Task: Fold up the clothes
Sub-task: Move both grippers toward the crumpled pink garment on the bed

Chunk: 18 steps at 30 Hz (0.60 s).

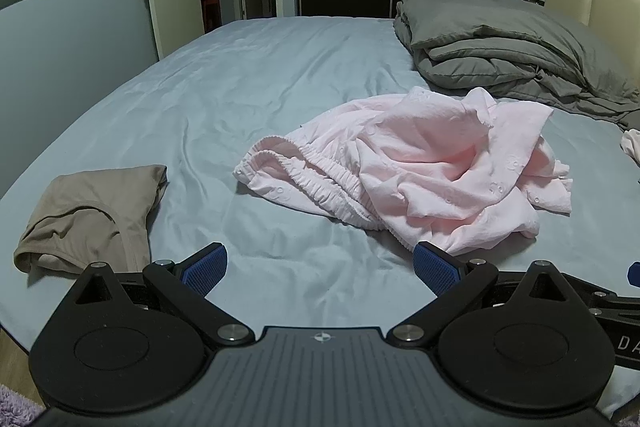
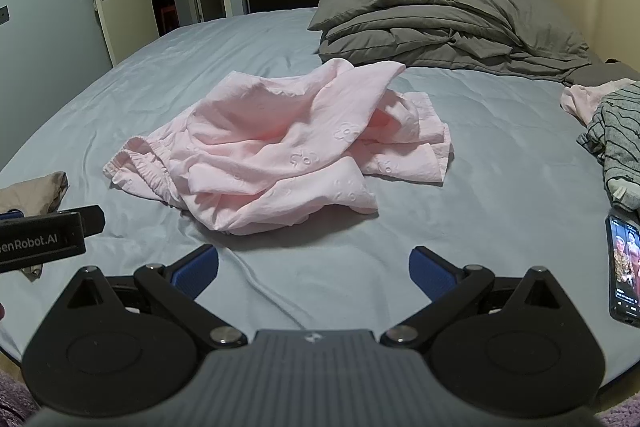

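A crumpled pink garment (image 1: 408, 167) with an elastic waistband lies in a heap in the middle of the light blue bed sheet (image 1: 224, 99). It also shows in the right wrist view (image 2: 280, 147). My left gripper (image 1: 320, 269) is open and empty, low over the sheet just in front of the garment's near edge. My right gripper (image 2: 314, 273) is open and empty, a little short of the heap. A folded beige garment (image 1: 92, 211) lies to the left of the left gripper; its edge shows in the right wrist view (image 2: 44, 187).
A stack of grey pillows and duvet (image 2: 448, 23) lies at the head of the bed. A striped grey garment (image 2: 620, 143) and a pink one (image 2: 580, 103) lie at the right. A lit phone (image 2: 624, 271) lies by the right gripper. The left gripper's body (image 2: 44, 239) is at left.
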Available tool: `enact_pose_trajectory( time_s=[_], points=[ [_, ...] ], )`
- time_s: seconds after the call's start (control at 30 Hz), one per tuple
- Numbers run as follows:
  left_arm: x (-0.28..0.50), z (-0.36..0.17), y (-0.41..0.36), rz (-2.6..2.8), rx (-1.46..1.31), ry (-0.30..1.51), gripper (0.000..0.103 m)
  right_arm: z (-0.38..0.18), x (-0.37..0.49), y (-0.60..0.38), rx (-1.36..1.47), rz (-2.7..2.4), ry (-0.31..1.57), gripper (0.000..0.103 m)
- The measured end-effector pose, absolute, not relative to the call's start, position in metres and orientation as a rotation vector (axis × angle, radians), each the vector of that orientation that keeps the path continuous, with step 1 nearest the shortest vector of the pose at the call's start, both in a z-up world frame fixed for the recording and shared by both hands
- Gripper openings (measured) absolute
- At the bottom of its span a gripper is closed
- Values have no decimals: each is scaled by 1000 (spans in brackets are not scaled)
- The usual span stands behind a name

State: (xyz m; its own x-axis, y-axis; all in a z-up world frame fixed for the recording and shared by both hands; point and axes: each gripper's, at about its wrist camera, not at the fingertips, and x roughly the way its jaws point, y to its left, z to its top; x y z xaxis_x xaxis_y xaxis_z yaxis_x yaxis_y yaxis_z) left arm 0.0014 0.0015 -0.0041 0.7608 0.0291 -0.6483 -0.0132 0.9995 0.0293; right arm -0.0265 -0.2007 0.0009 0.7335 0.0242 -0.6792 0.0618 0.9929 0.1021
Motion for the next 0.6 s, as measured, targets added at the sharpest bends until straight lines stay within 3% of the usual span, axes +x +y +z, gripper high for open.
enact_pose_trajectory(
  time_s=[0.6],
  points=[
    [1, -3, -2, 21, 28, 719, 102, -1, -27, -200, 120, -21, 747, 103]
  ],
)
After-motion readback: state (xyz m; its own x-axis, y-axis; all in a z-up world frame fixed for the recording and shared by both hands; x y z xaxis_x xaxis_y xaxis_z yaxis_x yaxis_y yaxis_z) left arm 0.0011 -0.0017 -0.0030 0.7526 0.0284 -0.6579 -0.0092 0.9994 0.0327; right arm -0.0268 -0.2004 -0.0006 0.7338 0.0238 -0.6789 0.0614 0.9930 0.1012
